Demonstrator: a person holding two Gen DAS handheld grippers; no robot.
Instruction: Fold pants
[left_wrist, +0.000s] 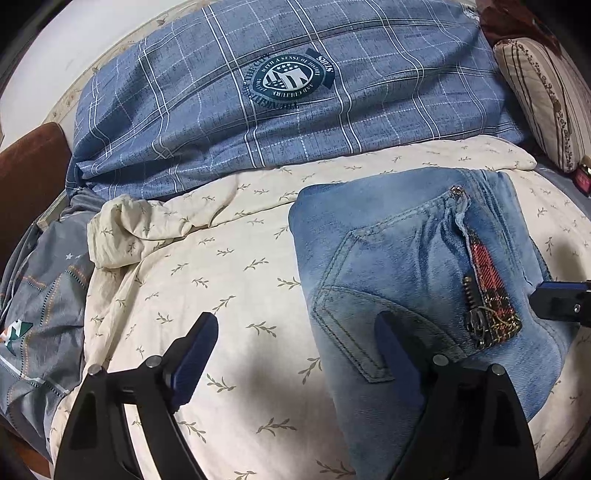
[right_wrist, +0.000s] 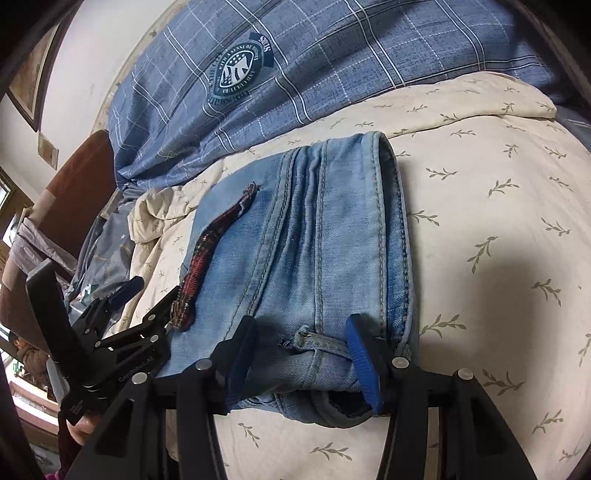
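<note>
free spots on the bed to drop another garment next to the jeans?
Two bare patches of cream leaf-print sheet: one right of the folded jeans, out to the sheet's edge; one left of them, between the jeans, the plaid duvet and the left gripper. Crowded: far left, bunched sheet and grey bedding; striped pillow at far right.

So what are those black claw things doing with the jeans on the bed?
A person is folding jeans on a cream leafy sheet, using a grabber in each hand. The jeans already lie in a neat folded bundle. The left gripper is open, with one finger over the denim and one over the sheet. The right gripper sits around the near edge of the bundle; whether it is squeezing is hard to tell.
</note>
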